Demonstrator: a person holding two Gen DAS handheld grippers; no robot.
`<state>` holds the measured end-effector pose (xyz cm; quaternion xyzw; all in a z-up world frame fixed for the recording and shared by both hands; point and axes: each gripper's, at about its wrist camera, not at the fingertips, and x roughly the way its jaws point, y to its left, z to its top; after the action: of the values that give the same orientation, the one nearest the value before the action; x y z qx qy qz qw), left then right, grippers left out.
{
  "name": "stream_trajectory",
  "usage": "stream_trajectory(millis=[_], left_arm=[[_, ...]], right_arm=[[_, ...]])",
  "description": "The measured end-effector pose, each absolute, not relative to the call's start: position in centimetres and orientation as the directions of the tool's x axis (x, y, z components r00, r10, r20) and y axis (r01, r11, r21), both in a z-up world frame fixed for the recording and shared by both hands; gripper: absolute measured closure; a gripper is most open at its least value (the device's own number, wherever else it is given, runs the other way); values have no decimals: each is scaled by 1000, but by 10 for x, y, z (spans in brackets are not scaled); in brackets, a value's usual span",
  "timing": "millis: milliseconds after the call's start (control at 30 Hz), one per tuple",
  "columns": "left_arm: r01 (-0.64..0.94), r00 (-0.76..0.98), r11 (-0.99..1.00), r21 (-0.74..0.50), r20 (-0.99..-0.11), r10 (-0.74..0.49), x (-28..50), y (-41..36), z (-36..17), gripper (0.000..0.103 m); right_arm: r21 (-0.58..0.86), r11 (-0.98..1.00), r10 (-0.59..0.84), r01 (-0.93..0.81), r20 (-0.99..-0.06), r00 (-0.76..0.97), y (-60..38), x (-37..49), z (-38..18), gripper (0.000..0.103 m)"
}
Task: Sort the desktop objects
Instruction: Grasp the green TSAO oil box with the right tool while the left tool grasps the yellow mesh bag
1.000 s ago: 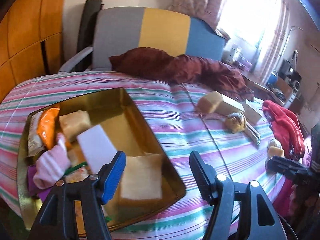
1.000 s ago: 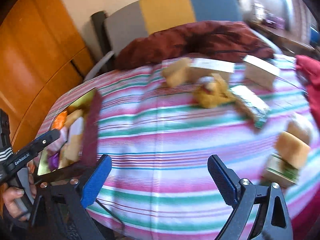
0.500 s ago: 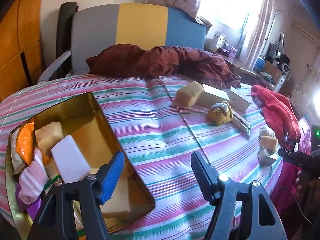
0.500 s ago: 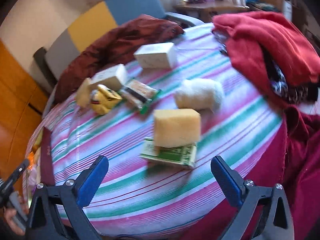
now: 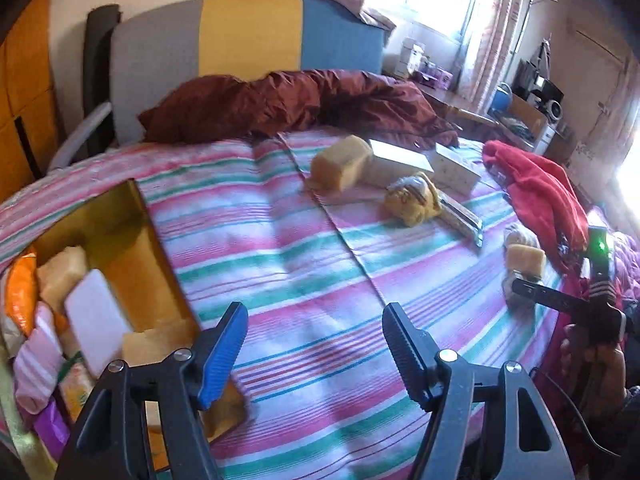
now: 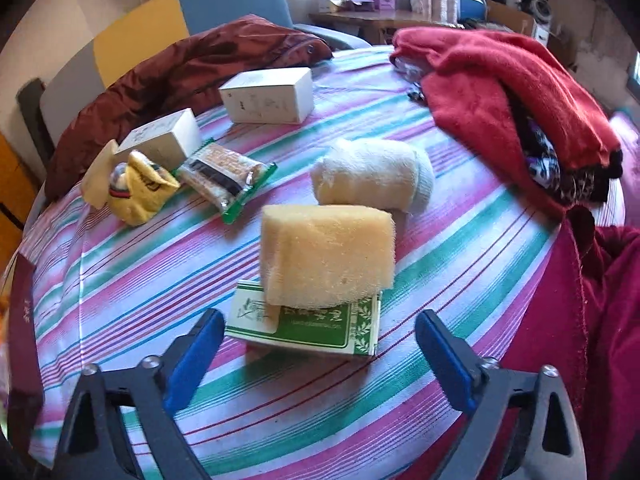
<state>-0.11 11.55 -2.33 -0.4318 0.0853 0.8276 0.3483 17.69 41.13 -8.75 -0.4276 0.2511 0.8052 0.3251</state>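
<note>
- Jaws of the right gripper (image 6: 316, 356) stand wide apart over the striped cloth (image 6: 160, 264), holding nothing, having just narrowed a little.
- Just beyond them a yellow sponge (image 6: 326, 254) lies on a green-and-white box (image 6: 320, 326).
- Behind that sponge rests a white cloth roll (image 6: 372, 174).
- The left gripper (image 5: 314, 350) gapes empty too, having opened further, beside the gold tin (image 5: 132, 236) of sorted items.
- Farther back sit white boxes (image 6: 268, 96).
</note>
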Motion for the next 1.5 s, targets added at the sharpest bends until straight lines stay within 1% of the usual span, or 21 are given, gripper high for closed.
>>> stream_trajectory(millis=[67, 133, 167, 233, 433, 567, 700, 900, 1000, 1033, 1100, 1167, 1267, 1367, 1400, 1467, 1500], left_arm=[[-656, -368, -735, -172, -777, 511, -2, 120, -25, 32], [-666, -349, -724, -181, -782, 516, -1, 126, -27, 32], [-670, -344, -720, -181, -783, 517, -1, 130, -27, 32], [-682, -330, -708, -184, -786, 522, -1, 138, -27, 32], [-727, -296, -662, -180, -788, 540, -3, 167, -26, 32], [-741, -211, -622, -251, -793, 571, -15, 194, -27, 32], [-716, -139, -615, -330, -796, 589, -33, 224, -33, 32], [-675, -121, -638, -372, -796, 593, -56, 265, -42, 32], [-649, -115, -656, -386, -802, 586, -68, 285, -48, 27], [-638, -113, -662, -393, -802, 586, -72, 291, -50, 22], [-619, -109, -671, -408, -801, 588, -79, 301, -53, 20], [-595, -110, -692, -409, -811, 574, -87, 312, -59, 16], [-555, -115, -715, -424, -813, 571, -97, 322, -66, 16], [-539, -132, -745, -393, -834, 536, -103, 333, -75, 17], [-533, -120, -750, -391, -843, 524, -105, 336, -80, 18], [-525, -103, -768, -366, -868, 485, -107, 341, -92, 26], [-531, -116, -768, -358, -867, 485, -106, 340, -93, 26]], right_arm=[[158, -653, 285, -741, -855, -433, 414, 178, -91, 15], [154, -654, 290, -741, -853, -433, 413, 177, -92, 16], [150, -655, 292, -741, -853, -432, 412, 177, -93, 17], [133, -656, 311, -743, -850, -426, 410, 176, -93, 26], [122, -670, 323, -733, -841, -435, 407, 176, -93, 26], [166, -691, 286, -703, -831, -477, 401, 176, -91, 26], [179, -733, 260, -656, -818, -513, 390, 171, -91, 26], [143, -783, 259, -605, -810, -526, 380, 165, -94, 26], [150, -785, 252, -601, -809, -531, 382, 165, -94, 26], [144, -789, 253, -597, -810, -529, 382, 164, -95, 26], [136, -793, 255, -594, -811, -526, 381, 164, -95, 26], [130, -796, 256, -591, -813, -524, 380, 164, -96, 26], [135, -798, 250, -587, -812, -527, 381, 164, -97, 26], [142, -801, 242, -582, -812, -531, 383, 164, -97, 25], [141, -803, 241, -579, -812, -532, 383, 164, -97, 25], [136, -806, 242, -576, -813, -530, 383, 163, -97, 25], [130, -808, 244, -574, -813, -528, 382, 163, -97, 25]])
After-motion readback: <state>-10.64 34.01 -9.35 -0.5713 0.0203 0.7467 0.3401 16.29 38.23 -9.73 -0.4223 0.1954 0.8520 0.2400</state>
